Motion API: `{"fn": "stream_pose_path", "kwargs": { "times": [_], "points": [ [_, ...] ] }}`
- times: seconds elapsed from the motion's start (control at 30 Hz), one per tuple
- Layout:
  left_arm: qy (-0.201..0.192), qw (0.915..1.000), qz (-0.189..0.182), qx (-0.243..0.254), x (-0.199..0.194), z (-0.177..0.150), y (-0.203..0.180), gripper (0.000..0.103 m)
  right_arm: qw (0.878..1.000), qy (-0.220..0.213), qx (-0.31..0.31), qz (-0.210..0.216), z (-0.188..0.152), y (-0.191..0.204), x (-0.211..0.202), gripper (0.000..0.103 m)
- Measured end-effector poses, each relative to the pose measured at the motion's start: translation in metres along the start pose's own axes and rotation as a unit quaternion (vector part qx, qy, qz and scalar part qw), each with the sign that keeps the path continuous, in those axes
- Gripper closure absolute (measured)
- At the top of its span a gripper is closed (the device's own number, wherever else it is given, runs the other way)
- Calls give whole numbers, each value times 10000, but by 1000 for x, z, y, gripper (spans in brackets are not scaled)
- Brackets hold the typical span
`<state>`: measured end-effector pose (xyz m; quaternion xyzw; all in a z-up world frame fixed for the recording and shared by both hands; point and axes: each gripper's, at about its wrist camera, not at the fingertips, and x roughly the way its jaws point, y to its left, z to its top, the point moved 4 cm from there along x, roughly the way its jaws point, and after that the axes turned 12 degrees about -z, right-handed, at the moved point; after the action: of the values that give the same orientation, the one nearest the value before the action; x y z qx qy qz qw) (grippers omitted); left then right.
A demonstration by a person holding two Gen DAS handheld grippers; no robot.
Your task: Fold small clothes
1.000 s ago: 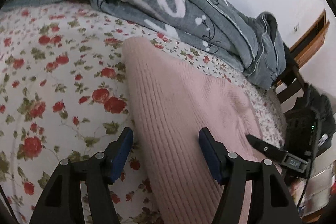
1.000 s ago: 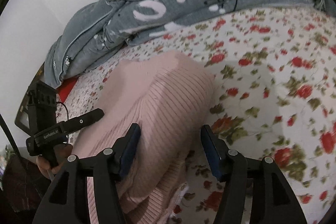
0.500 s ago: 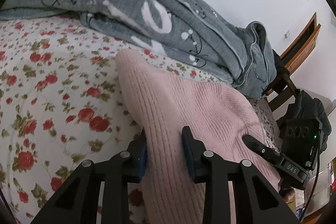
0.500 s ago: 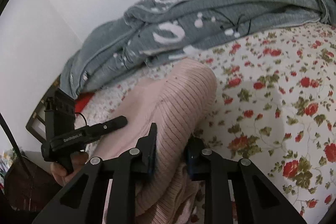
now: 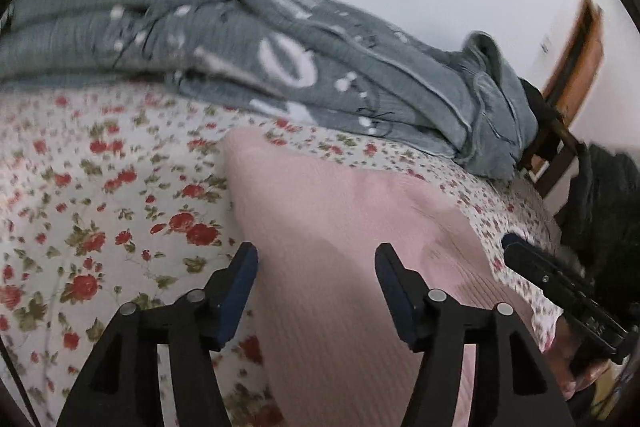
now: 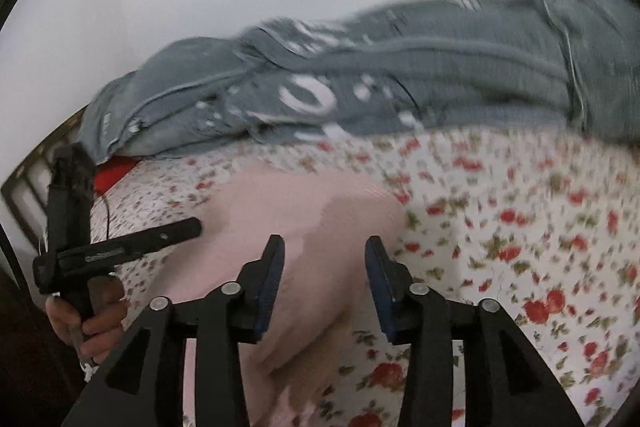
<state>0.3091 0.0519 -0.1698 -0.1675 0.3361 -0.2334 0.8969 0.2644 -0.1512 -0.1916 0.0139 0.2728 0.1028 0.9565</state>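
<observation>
A pink ribbed knit garment lies folded on the flowered bed sheet. My left gripper is open above its left part, with nothing between the fingers. In the right wrist view the same garment lies under my right gripper, which is open and empty above its right edge. The left gripper shows there at the left, held in a hand. The right gripper shows in the left wrist view at the right edge.
A crumpled grey quilt with white marks lies along the back of the bed, by the white wall. A wooden chair and a dark bag stand past the right bed edge. A red item lies under the quilt's end.
Both grippers were shut on the garment's edge half a second ago. Both have opened and let it go, and the garment now lies flatter on the sheet.
</observation>
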Motion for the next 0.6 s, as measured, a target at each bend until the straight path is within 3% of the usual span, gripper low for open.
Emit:
{"fn": "stream_pose_path", "kwargs": {
  "times": [0.1, 0.2, 0.27, 0.3, 0.43, 0.6],
  "points": [
    [-16, 9988, 125, 463, -5, -10, -23, 40, 9970, -387, -670, 56, -12, 26, -18, 60],
    [49, 9976, 208, 654, -4, -21, -33, 39, 9931, -456, -1080, -20, -29, 40, -17, 64],
    [38, 9966, 289, 767, -4, -27, -35, 38, 9929, -350, -1105, -246, -36, 36, -10, 78],
    [46, 9959, 323, 849, -5, -30, -35, 37, 9932, -296, -1073, -341, -38, 32, -6, 80],
    [106, 9948, 280, 972, -9, -39, -33, 32, 9958, -89, -843, -355, -38, 21, 1, 80],
    [177, 9964, 98, 824, -12, -44, -26, 29, 9930, -7, -1016, -595, -40, 25, 13, 81]
  ]
}}
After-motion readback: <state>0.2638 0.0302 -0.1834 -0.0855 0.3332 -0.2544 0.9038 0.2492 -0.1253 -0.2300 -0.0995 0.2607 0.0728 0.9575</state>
